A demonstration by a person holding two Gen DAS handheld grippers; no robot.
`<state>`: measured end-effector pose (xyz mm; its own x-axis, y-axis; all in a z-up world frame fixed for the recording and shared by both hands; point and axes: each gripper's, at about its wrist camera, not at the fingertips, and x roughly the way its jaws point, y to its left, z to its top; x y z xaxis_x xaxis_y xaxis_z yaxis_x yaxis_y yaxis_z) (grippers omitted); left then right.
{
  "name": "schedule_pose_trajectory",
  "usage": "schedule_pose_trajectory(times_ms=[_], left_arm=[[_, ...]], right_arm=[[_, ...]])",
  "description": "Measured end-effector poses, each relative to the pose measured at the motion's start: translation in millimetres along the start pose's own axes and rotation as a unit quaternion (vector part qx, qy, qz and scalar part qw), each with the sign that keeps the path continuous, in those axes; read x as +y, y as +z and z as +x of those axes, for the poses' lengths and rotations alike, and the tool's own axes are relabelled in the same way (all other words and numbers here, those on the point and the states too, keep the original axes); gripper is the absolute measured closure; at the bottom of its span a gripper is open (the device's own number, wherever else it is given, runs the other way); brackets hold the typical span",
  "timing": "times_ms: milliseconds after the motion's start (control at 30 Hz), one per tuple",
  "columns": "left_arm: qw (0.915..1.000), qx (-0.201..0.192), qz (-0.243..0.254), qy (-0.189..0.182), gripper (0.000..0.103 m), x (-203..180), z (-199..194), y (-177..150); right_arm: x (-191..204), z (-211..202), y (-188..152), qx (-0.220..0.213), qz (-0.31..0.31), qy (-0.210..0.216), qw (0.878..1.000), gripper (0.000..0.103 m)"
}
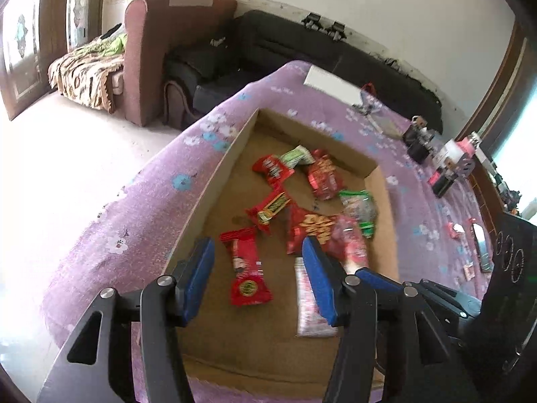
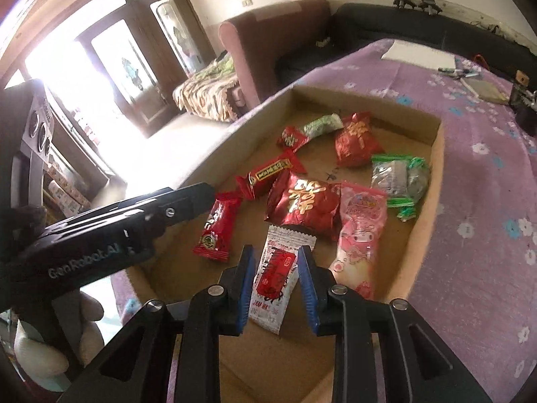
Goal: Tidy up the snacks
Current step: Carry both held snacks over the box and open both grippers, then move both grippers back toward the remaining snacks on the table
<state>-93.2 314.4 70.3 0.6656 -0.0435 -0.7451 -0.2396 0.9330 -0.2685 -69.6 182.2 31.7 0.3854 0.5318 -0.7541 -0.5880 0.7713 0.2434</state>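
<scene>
A shallow cardboard box (image 1: 214,181) (image 2: 235,141) on the purple cloth holds several snack packets. My left gripper (image 1: 260,278) hangs open over its near corner, and a red packet (image 1: 248,268) lies flat on the box floor between its blue pads, untouched. In the right wrist view the left gripper (image 2: 208,198) reaches in from the left above that red packet (image 2: 216,231). My right gripper (image 2: 277,285) is narrowly open over a white packet with red print (image 2: 275,278) lying on the floor; the pads do not press it. A pink cartoon packet (image 2: 360,235) lies just right of it.
Red foil packets (image 2: 302,205) and green packets (image 2: 399,178) lie farther back in the box. On the flowered purple cloth (image 2: 476,201) sit white paper (image 2: 419,53), pens and small devices (image 1: 419,141). A black sofa (image 1: 302,43) and brown armchair (image 1: 157,43) stand beyond.
</scene>
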Motion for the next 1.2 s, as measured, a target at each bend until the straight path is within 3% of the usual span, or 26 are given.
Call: schedule_pose_trajectory(times_ms=[267,433,533,600,667,800,1033,1100,1200], left_arm=[[0.9987,-0.011,0.032,-0.04,0.042,-45,-18,-8],[0.9959,0.007,0.058,-0.068,0.042,-79,-15,-20],[0.9937,0.016,0.074,-0.083,0.042,-96,-13,-28],[0.9923,0.022,0.083,-0.09,0.042,-107,-11,-32],[0.9913,0.028,0.088,-0.094,0.042,-115,-7,-35],[0.9895,0.037,0.105,-0.093,0.042,-128,-3,-41],[0.9896,0.038,0.112,-0.082,0.042,-129,-3,-45],[0.9897,0.041,0.111,-0.081,0.042,-127,-3,-46],[0.9898,0.039,0.111,-0.079,0.042,-126,-5,-47]], right_arm=[[-43,-67,-17,-0.056,0.045,-0.018,0.997,0.071],[-111,-108,-33,-0.077,0.091,-0.082,0.989,0.067],[-176,-134,-39,-0.088,0.153,-0.134,0.975,0.066],[-231,-152,-42,-0.102,0.225,-0.148,0.958,0.065],[-291,-167,-46,-0.115,0.306,-0.149,0.933,0.062],[-368,-169,-47,-0.118,0.407,-0.127,0.897,0.062],[-402,-142,-32,-0.108,0.464,-0.14,0.868,0.061],[-407,-129,-24,-0.094,0.471,-0.167,0.861,0.05],[-406,-119,-11,-0.086,0.448,-0.21,0.865,0.049]])
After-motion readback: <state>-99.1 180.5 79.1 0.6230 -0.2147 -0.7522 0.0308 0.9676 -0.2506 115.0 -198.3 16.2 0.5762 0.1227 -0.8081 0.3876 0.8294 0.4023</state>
